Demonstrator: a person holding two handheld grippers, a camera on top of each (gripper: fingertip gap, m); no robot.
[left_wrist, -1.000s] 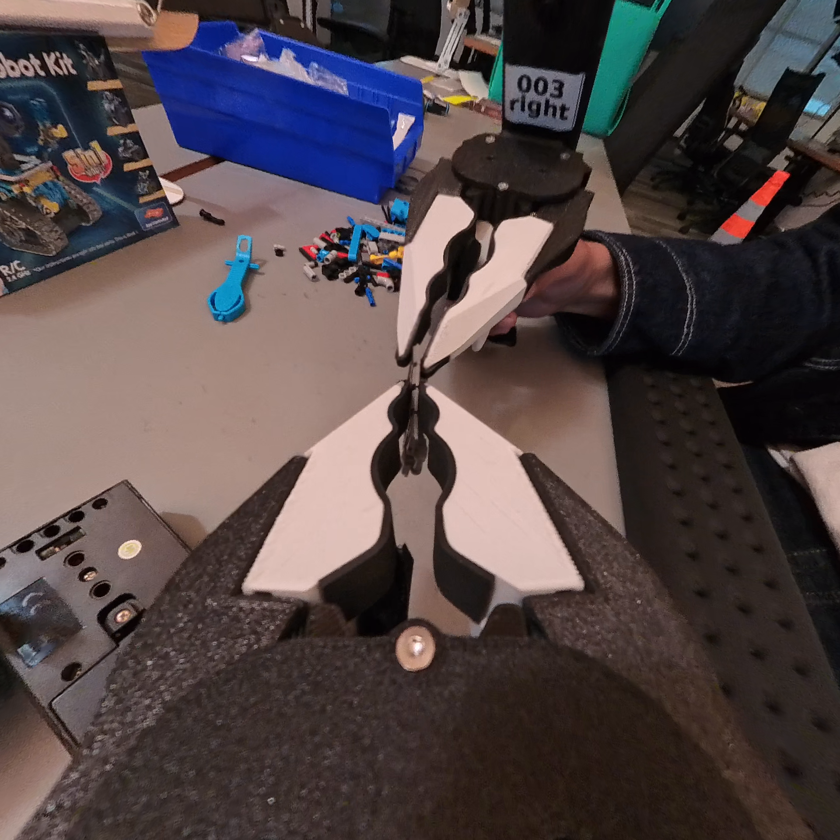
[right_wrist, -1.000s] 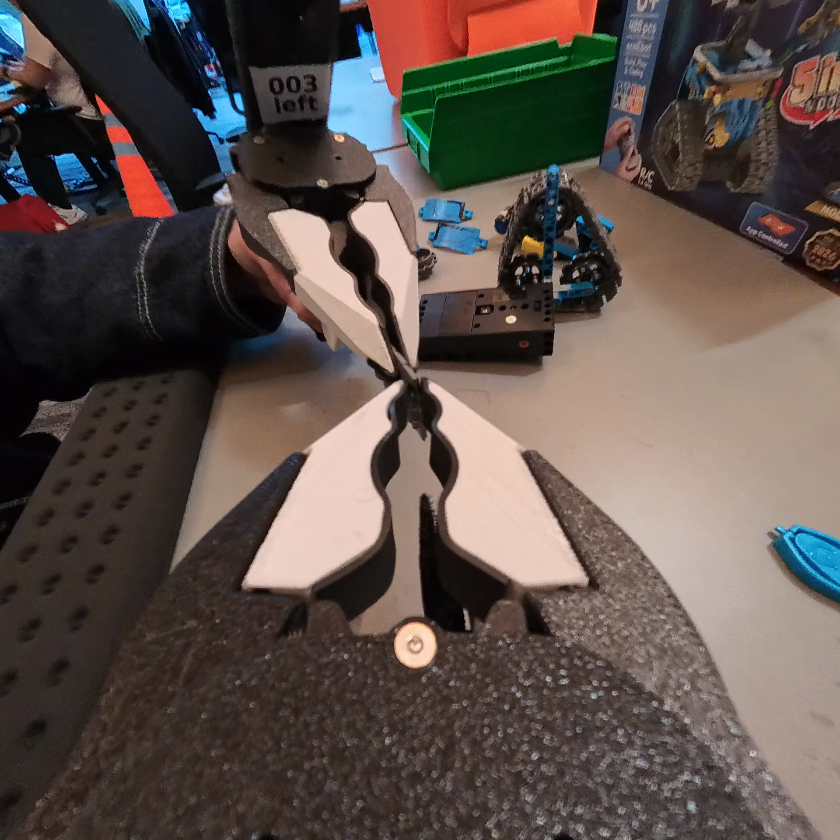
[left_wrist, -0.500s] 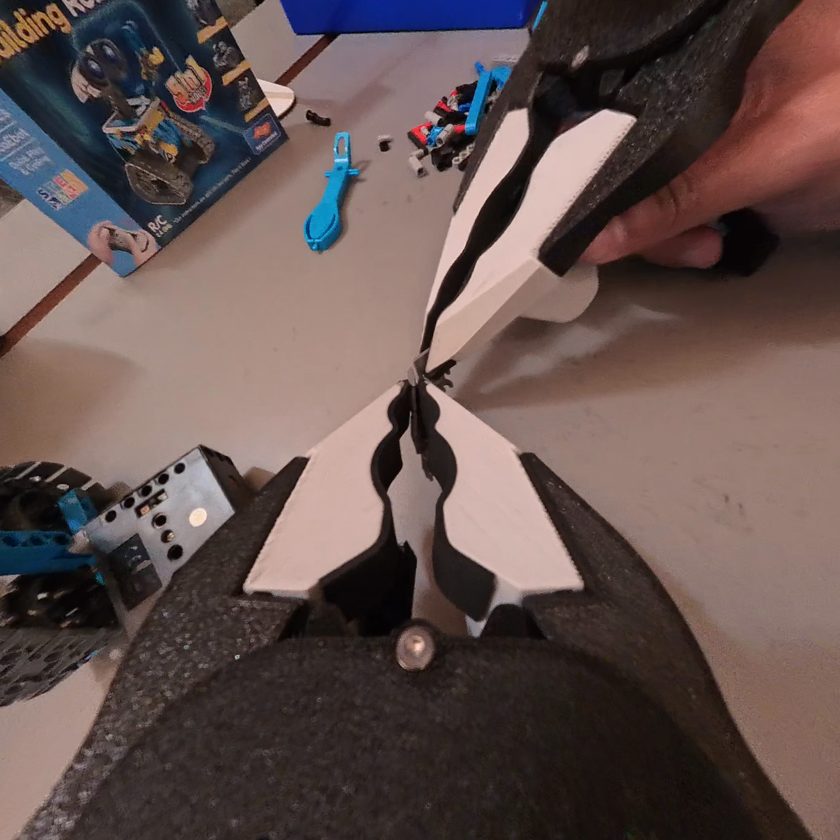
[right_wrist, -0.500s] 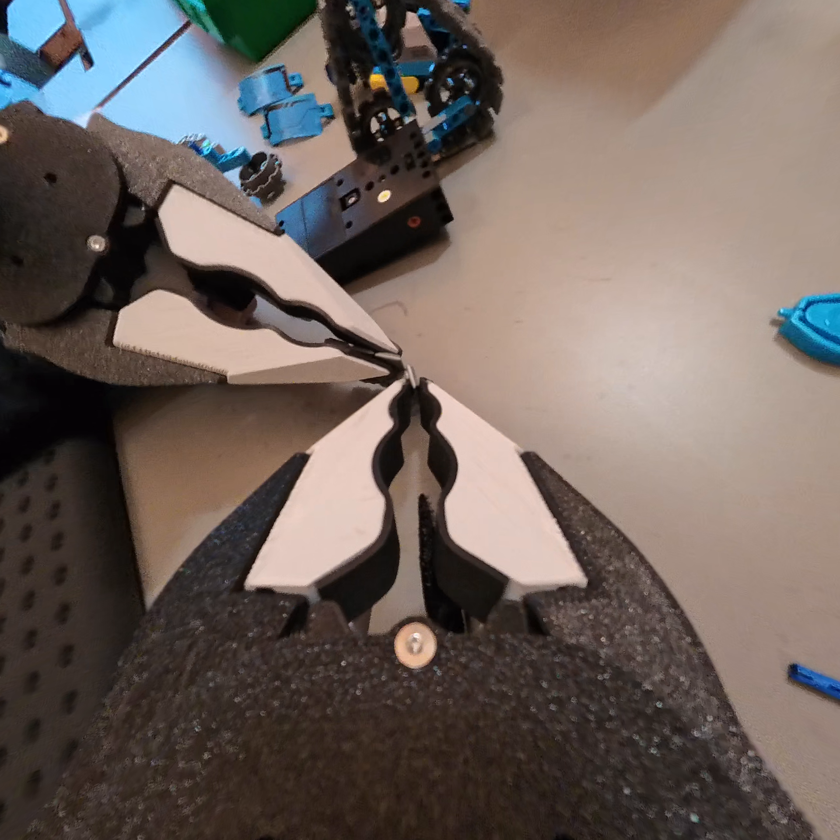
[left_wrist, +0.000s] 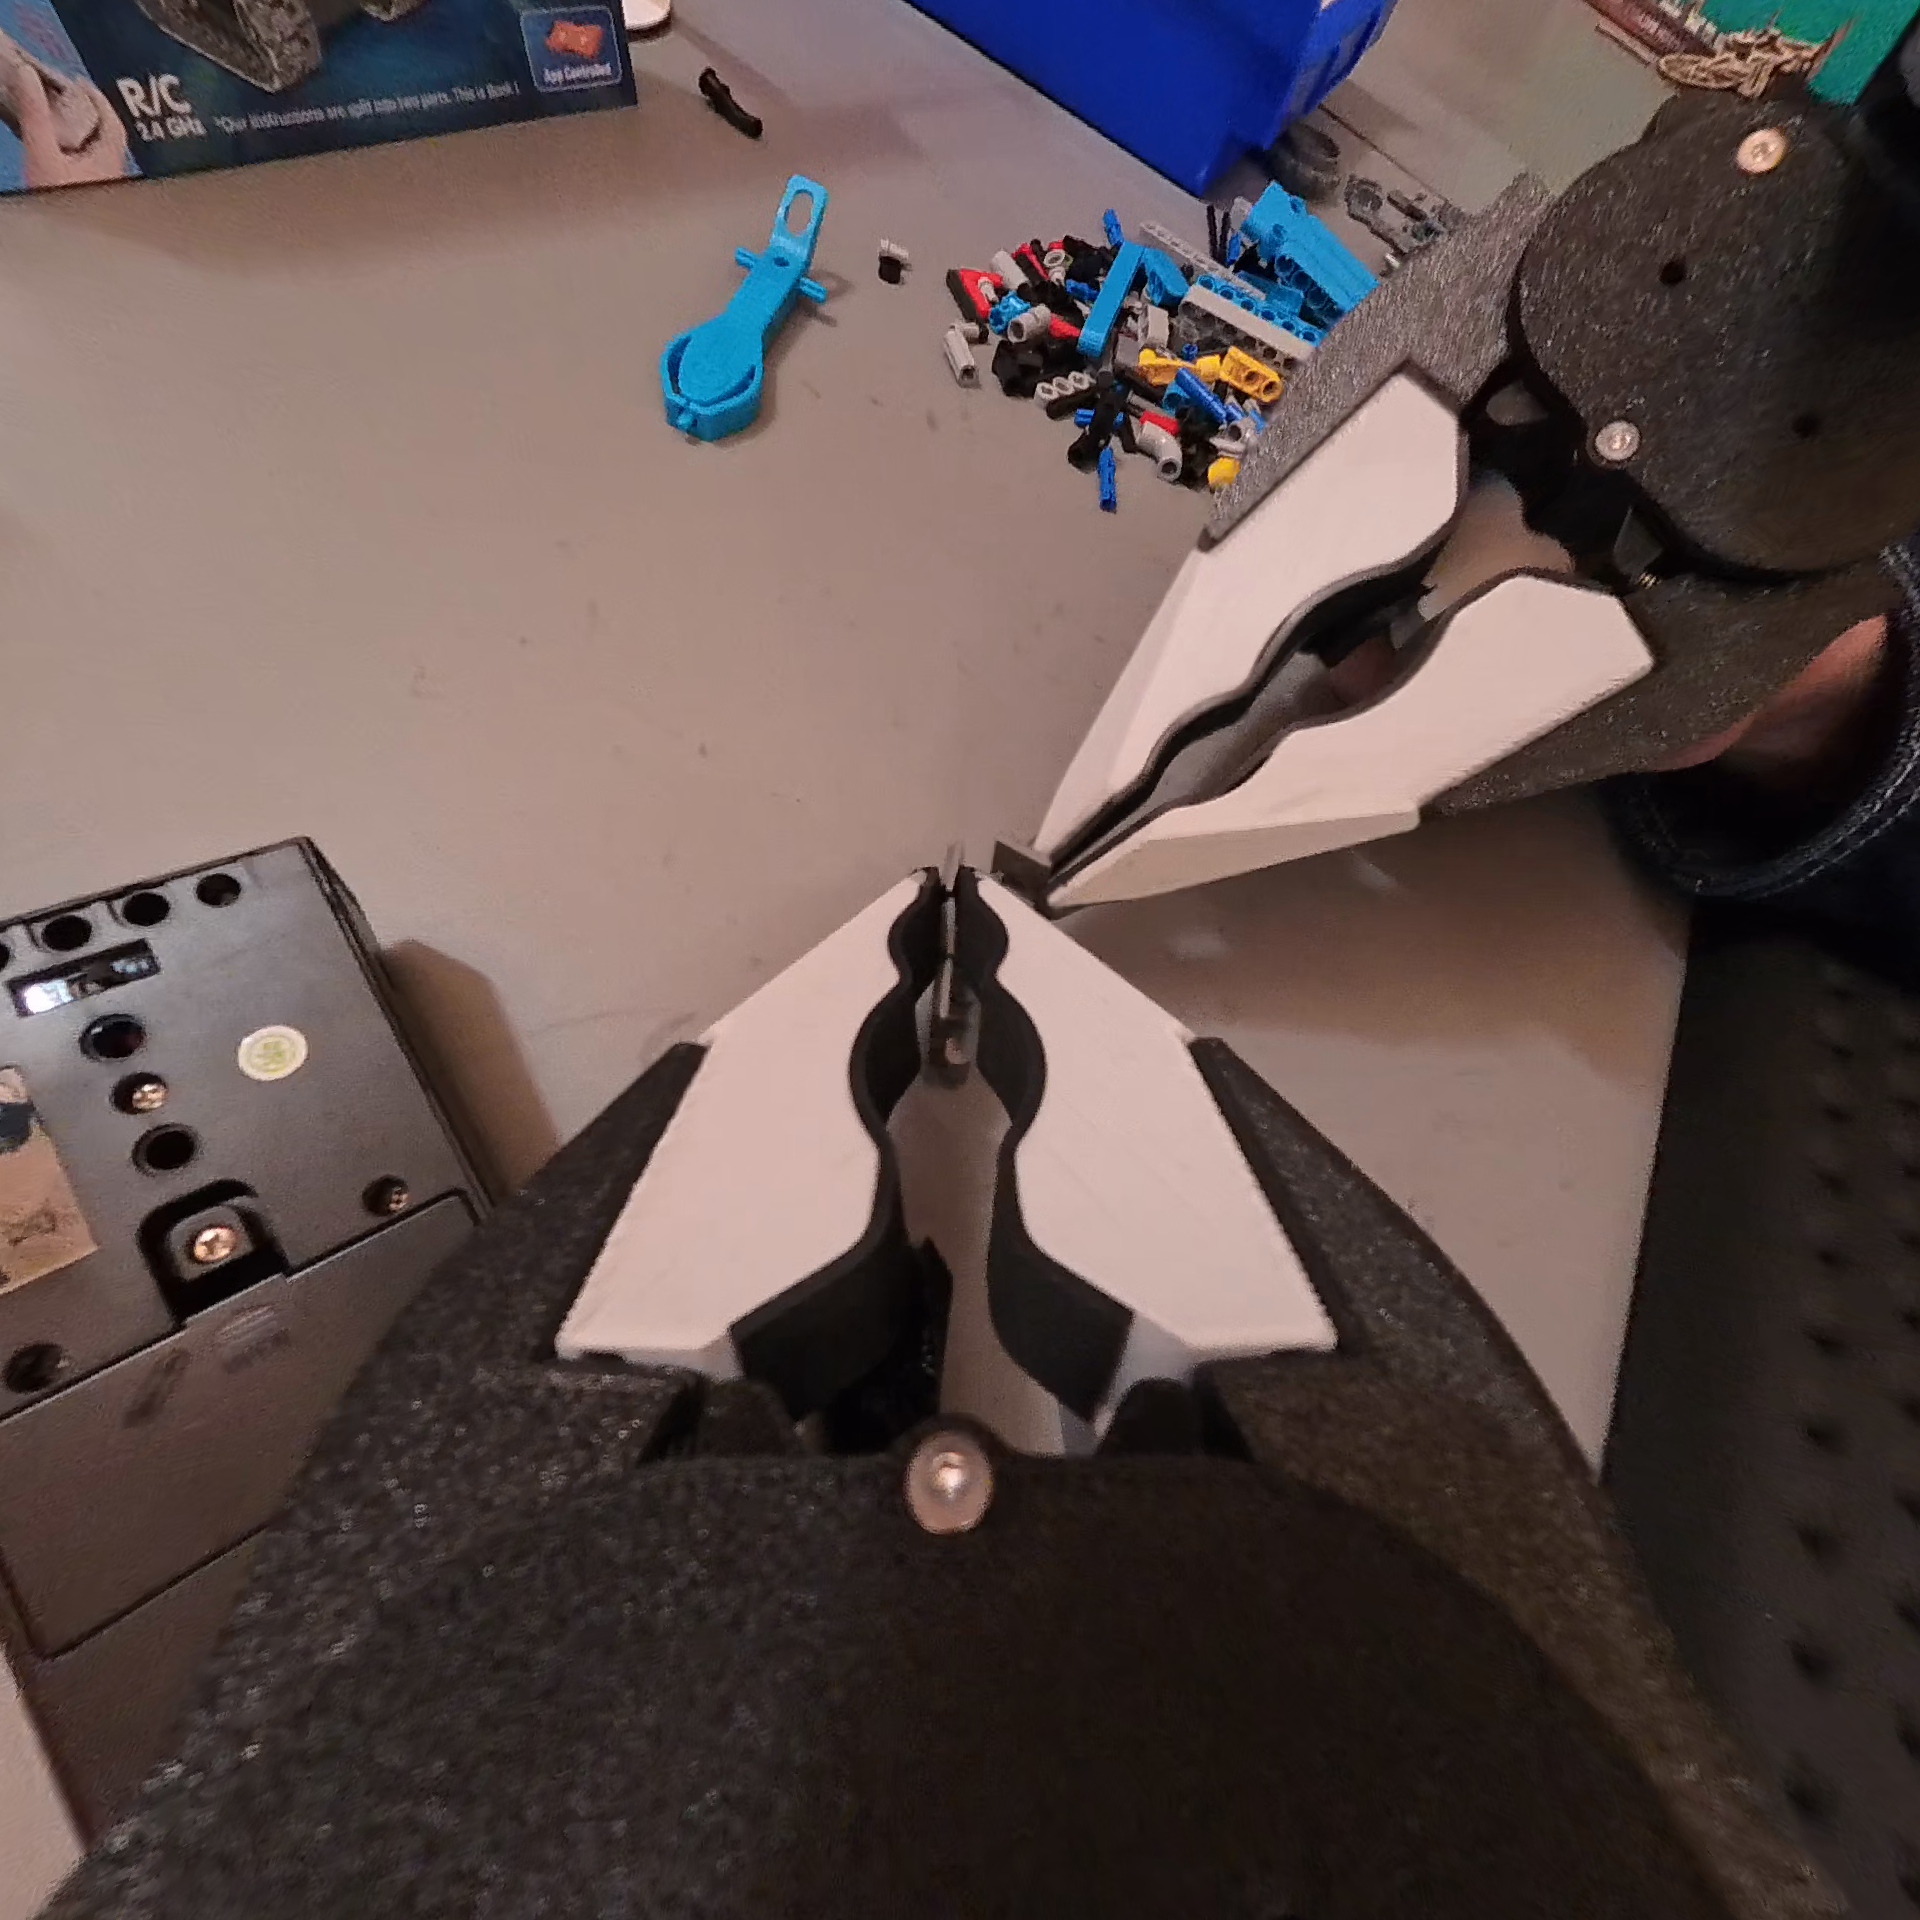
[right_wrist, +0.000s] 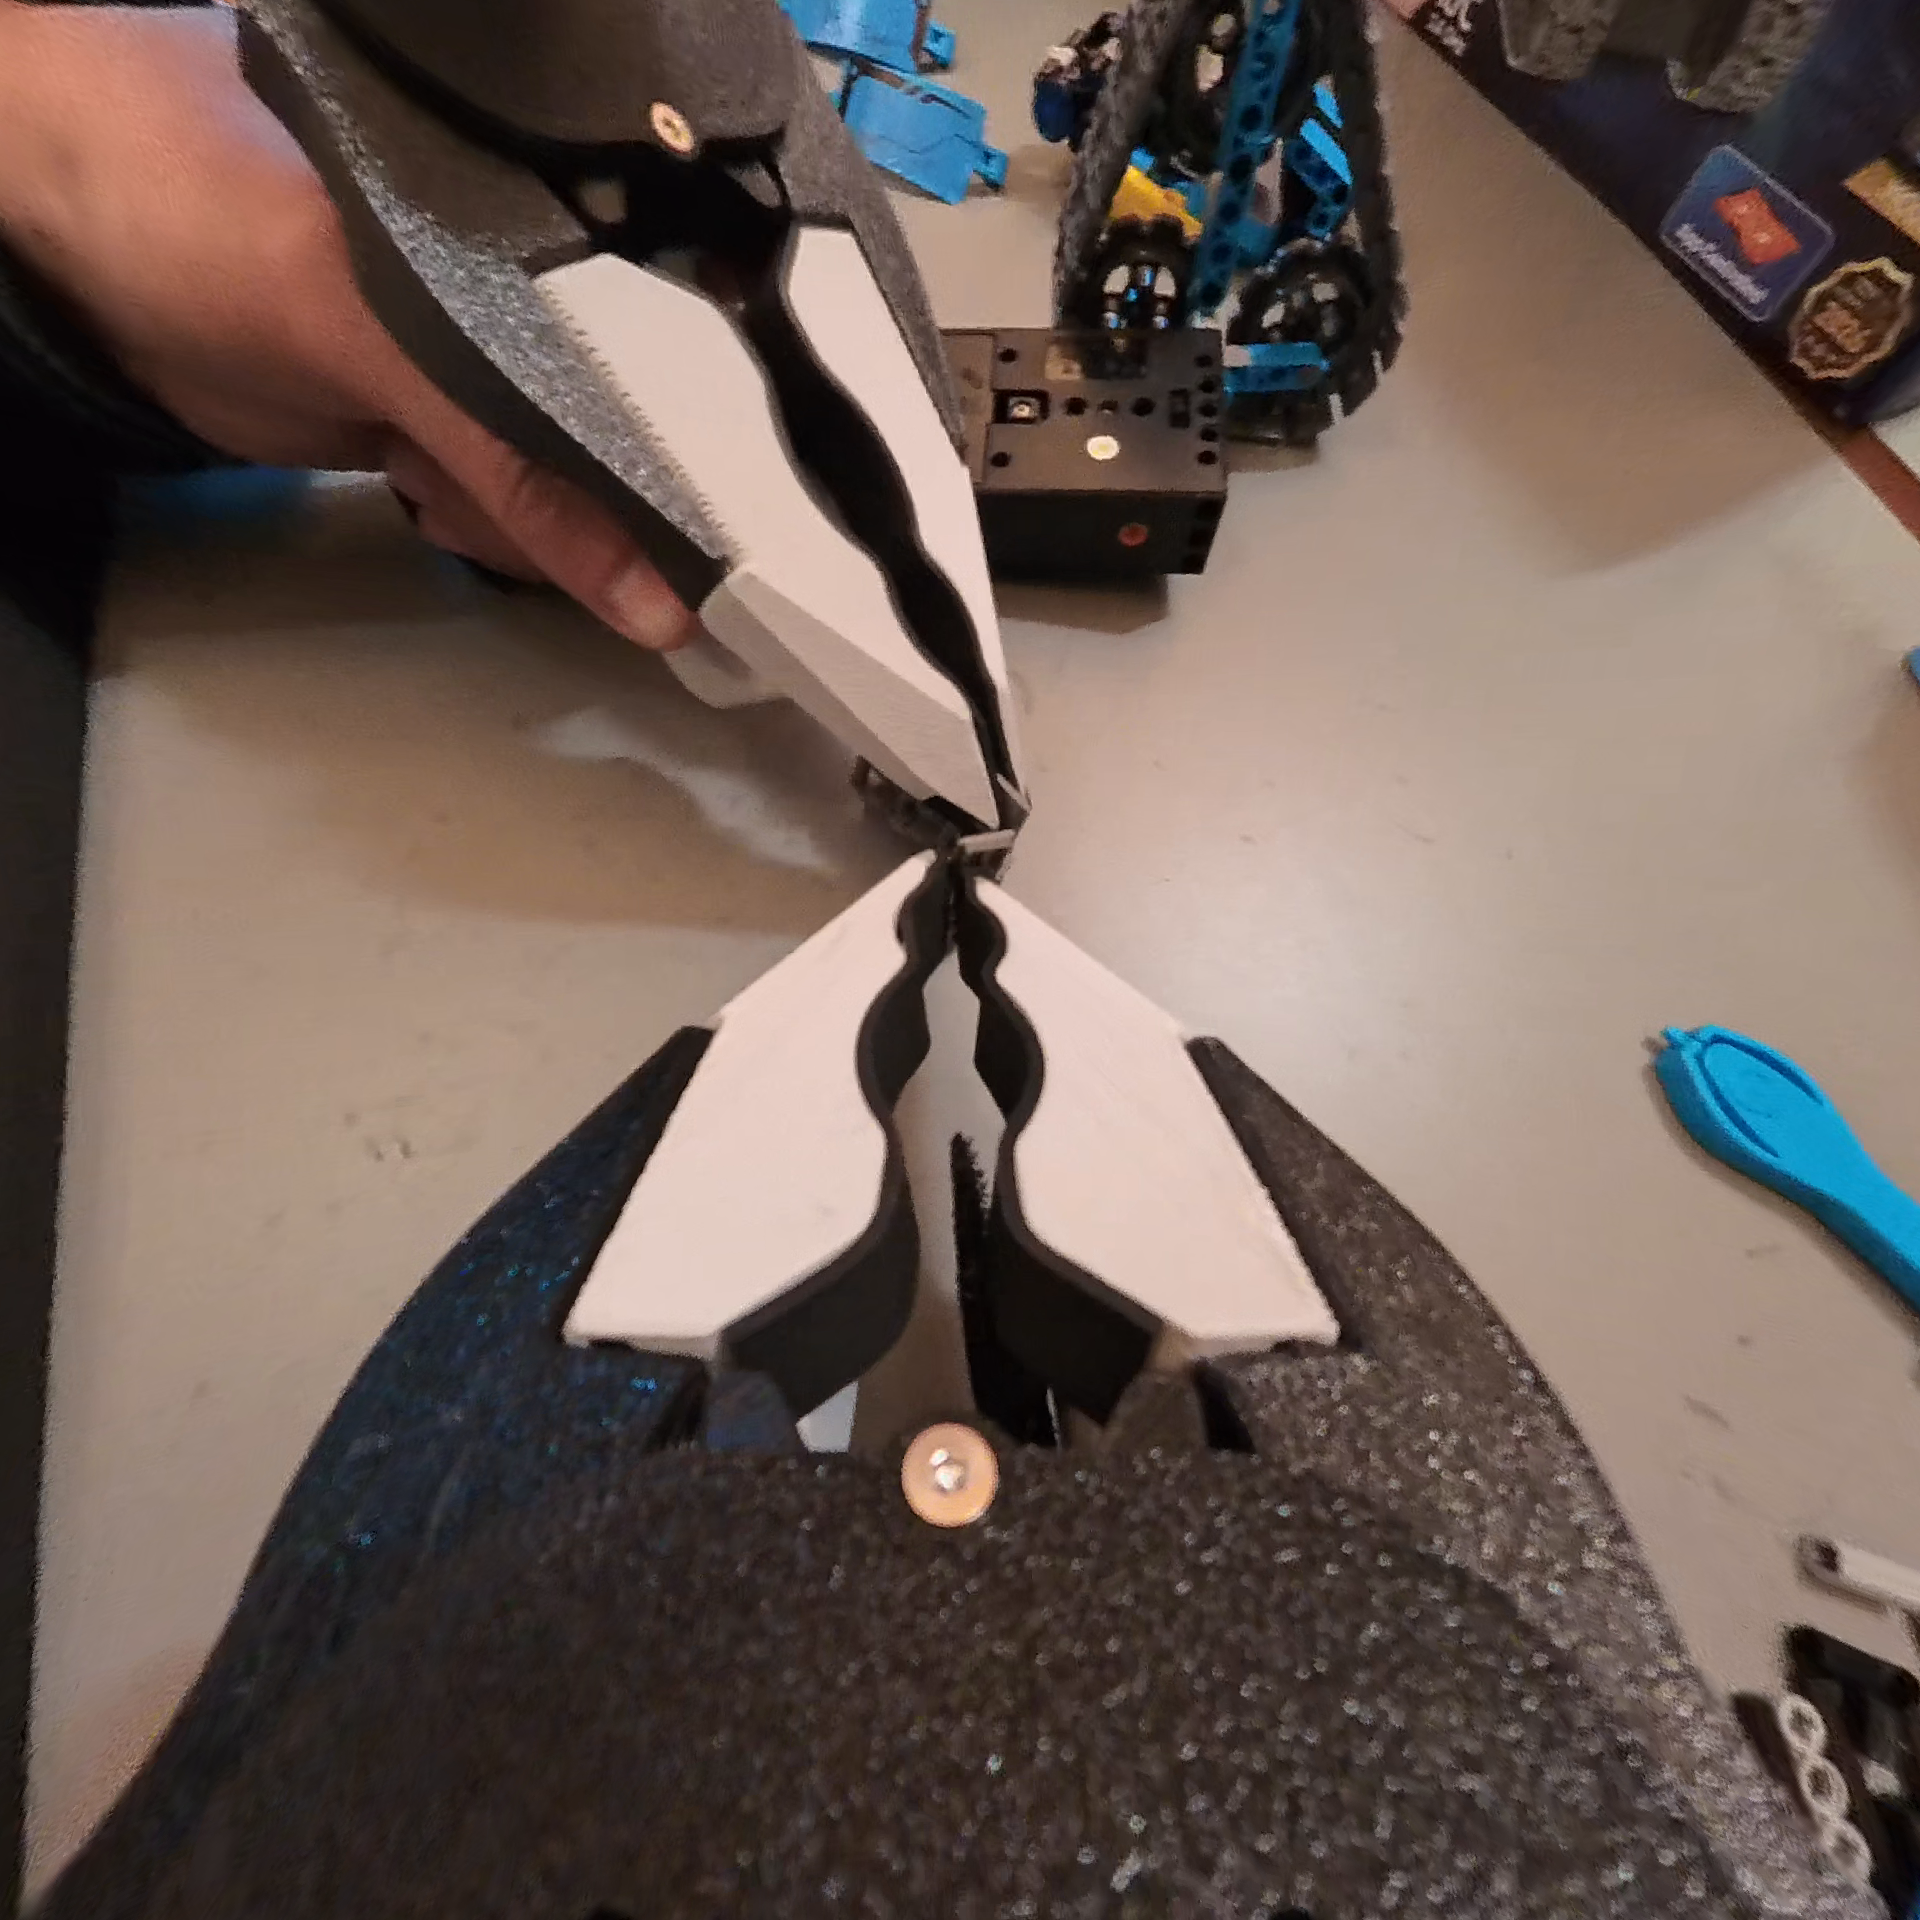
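Grey tabletop (left_wrist: 436, 582) carries loose building-kit parts, and both grippers meet tip to tip low over it. Left gripper (left_wrist: 948, 883) has its fingers closed on a thin dark pin (left_wrist: 948, 997) that runs back between them. Right gripper (right_wrist: 951, 868) also has its fingers closed, pinching a small dark block (left_wrist: 1013, 860) at the tips, just beside the left tips and nearly touching them. In the right wrist view the left gripper (right_wrist: 1003, 805) comes down from the upper left, held by a hand (right_wrist: 270, 343). Near the left gripper sits a black box (left_wrist: 187, 1143); beyond it lie a blue tool (left_wrist: 743, 312) and a parts pile (left_wrist: 1132, 343). A tracked model (right_wrist: 1226, 208) stands behind the box (right_wrist: 1101, 457).
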